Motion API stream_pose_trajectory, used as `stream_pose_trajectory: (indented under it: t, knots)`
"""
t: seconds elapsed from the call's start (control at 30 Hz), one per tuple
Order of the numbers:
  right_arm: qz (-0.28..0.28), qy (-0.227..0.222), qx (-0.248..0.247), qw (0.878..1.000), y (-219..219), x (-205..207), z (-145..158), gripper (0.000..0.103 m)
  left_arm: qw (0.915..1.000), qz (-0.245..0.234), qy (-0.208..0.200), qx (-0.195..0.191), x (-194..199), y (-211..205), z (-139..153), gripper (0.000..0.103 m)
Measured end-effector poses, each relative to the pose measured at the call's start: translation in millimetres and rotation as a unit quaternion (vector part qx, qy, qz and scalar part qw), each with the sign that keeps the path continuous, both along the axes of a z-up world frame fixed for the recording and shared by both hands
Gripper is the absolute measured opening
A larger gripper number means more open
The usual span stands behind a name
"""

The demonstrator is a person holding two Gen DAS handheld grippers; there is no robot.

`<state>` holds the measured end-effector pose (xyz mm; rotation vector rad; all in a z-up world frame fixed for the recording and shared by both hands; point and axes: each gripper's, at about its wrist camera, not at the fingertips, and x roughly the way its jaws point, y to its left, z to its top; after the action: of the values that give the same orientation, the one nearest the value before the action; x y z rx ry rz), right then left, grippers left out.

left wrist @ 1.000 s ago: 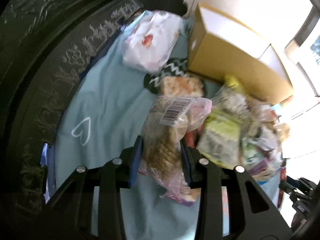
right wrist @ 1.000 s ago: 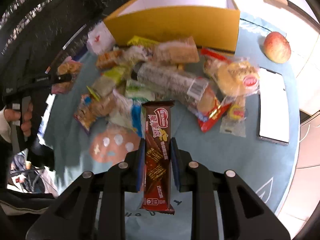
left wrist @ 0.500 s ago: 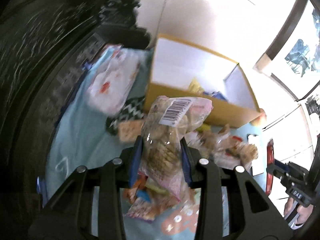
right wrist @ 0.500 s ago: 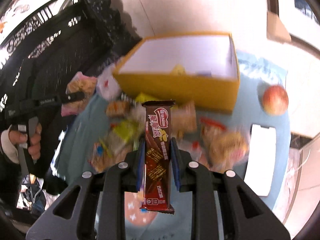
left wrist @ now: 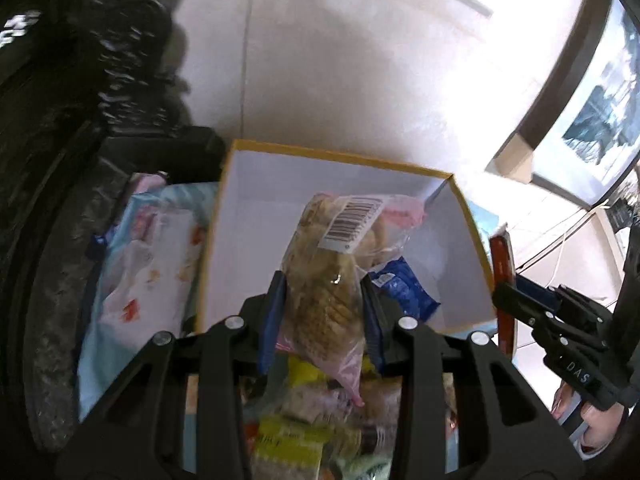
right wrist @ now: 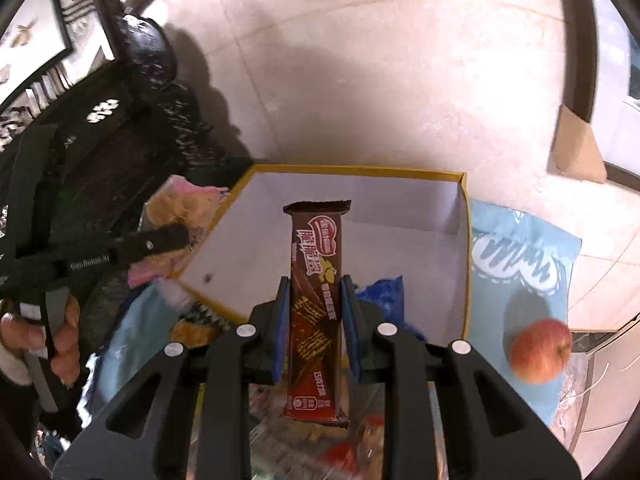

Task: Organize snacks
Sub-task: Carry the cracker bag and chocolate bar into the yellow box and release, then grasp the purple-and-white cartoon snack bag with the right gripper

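Observation:
My left gripper [left wrist: 322,320] is shut on a clear bag of biscuits [left wrist: 328,280] with a barcode label, held over the near edge of the open yellow box [left wrist: 340,158]. My right gripper [right wrist: 314,328] is shut on a brown chocolate wafer bar [right wrist: 316,296], held upright above the same yellow box [right wrist: 360,170]. A blue packet [left wrist: 404,290] lies inside the box, also in the right wrist view [right wrist: 382,292]. The left gripper with its bag shows at the left of the right wrist view [right wrist: 160,240]. The right gripper and red-brown bar show at the right of the left wrist view [left wrist: 502,280].
Loose snack packets [left wrist: 296,436] lie on the blue cloth below the left gripper. A white bag [left wrist: 148,272] sits left of the box. An apple [right wrist: 540,350] rests on the cloth right of the box. Dark carved furniture [right wrist: 100,140] stands at the left.
Both grippers have risen and moved forward from the snack pile to the yellow box, each still holding its snack. The box's inside has come into view.

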<state>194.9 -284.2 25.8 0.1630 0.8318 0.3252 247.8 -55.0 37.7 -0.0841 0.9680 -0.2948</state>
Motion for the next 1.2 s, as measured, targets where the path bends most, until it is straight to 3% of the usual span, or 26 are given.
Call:
stream_pose_trajectory:
  t: [0.27, 0.33, 0.37, 0.4, 0.63, 0.77, 0.97, 1.2]
  knots:
    - [-0.035, 0.046, -0.017, 0.998, 0.0, 41.8, -42.9, 0.025, 0.9986, -0.013, 0.044, 0.026, 36.3, -35.4, -47.9, 0.038]
    - [-0.056, 0.057, -0.01, 0.997, -3.4, 45.6, -48.4, 0.043, 0.9988, -0.008, 0.035, 0.034, 37.3, -37.6, -49.6, 0.063]
    - [-0.064, 0.053, -0.008, 0.996, -3.7, 43.5, -47.5, 0.045, 0.9987, -0.001, 0.027, 0.042, 35.9, -37.9, -47.6, 0.078]
    - [-0.066, 0.046, -0.008, 0.997, -5.3, 38.3, -44.7, 0.049, 0.9987, 0.006, 0.012, 0.049, 31.9, -37.0, -42.6, 0.08]
    - [-0.06, 0.016, -0.009, 0.998, -14.5, -12.1, -23.8, 0.062, 0.999, 0.012, -0.005, 0.042, -5.3, -12.7, -18.6, 0.082]
    - [-0.047, 0.02, -0.008, 0.999, -9.8, -52.2, -25.5, 0.064, 0.999, 0.023, 0.003, 0.037, -40.0, 8.4, -17.1, 0.082]
    - [0.001, 0.053, -0.02, 0.998, 19.3, -121.3, -53.7, 0.066, 0.9977, 0.037, 0.035, 0.045, -100.3, 42.0, -39.2, 0.082]
    - [0.063, 0.106, -0.055, 0.991, 63.1, -187.6, -101.7, 0.067, 0.9922, 0.062, 0.091, 0.058, -153.7, 78.6, -86.1, 0.083]
